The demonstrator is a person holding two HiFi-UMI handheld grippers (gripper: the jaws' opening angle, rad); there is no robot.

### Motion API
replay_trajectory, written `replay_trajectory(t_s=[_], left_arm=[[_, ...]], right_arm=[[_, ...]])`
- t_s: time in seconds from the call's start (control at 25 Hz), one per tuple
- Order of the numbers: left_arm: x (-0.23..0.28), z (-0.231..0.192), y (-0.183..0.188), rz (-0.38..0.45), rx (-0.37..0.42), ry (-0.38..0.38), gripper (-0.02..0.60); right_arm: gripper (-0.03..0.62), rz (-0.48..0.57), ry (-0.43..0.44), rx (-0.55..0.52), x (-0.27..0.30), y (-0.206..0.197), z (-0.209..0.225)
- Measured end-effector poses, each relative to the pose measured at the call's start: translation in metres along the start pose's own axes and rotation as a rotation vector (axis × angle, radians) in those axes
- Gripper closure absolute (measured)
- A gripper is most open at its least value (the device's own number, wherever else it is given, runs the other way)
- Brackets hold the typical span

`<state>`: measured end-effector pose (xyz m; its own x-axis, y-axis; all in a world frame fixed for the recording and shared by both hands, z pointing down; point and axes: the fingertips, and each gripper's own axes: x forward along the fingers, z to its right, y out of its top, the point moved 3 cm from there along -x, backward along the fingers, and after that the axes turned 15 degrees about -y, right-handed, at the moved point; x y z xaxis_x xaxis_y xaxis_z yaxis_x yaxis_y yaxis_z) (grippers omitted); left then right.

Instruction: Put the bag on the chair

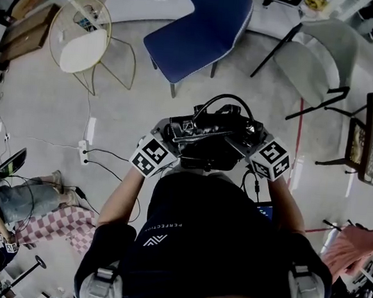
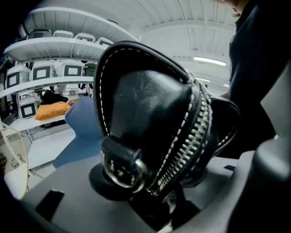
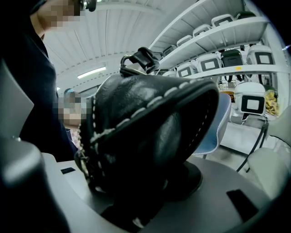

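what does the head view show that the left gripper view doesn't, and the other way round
Only the head view: the right gripper at the black bag's other end, and the grey chair. Only the left gripper view: the zipper, a metal ring, shelves of white machines, an orange bundle. Both: the bag and the blue chair.

Small white lettering [image 1: 162, 225] on the person's dark shirt [image 1: 230, 245] seems to read "PERFECTION".
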<state>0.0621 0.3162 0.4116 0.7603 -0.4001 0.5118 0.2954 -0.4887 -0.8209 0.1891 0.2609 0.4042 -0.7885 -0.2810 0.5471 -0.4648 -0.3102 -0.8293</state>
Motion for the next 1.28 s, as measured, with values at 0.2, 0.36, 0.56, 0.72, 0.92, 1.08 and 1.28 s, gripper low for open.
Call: replay_trajectory(t_s=[0.2, 0.36, 0.56, 0.72, 0.92, 1.08, 1.28], left_arm=[[-0.007, -0.030, 0.001, -0.002, 0.001, 0.001, 0.313], [-0.015, -0.056, 0.004, -0.008, 0.006, -0.007, 0.313], [-0.027, -0.085, 0.005, -0.007, 0.002, 0.000, 0.313], [-0.034, -0.108, 0.004, -0.013, 0.007, 0.000, 0.313], [-0.041, -0.129, 0.004, -0.016, 0.015, -0.003, 0.313], [-0.042, -0.144, 0.004, -0.012, 0.006, -0.003, 0.313], [-0.045, -0.164, 0.007, 0.000, -0.011, 0.018, 0.313]], right_arm=[[0.378, 0.000, -0.003, 0.012, 0.025, 0.015, 0.011], [0.379, 0.000, 0.000, 0.025, 0.046, 0.028, 0.019], [0.378, 0.000, 0.010, 0.022, 0.073, 0.046, 0.026], [0.378, 0.008, 0.006, 0.026, 0.093, 0.056, 0.033], [0.379, 0.010, -0.004, 0.032, 0.110, 0.067, 0.037], [0.379, 0.001, -0.002, 0.031, 0.123, 0.073, 0.043], [0.378, -0.005, 0.005, 0.015, 0.139, 0.085, 0.054]])
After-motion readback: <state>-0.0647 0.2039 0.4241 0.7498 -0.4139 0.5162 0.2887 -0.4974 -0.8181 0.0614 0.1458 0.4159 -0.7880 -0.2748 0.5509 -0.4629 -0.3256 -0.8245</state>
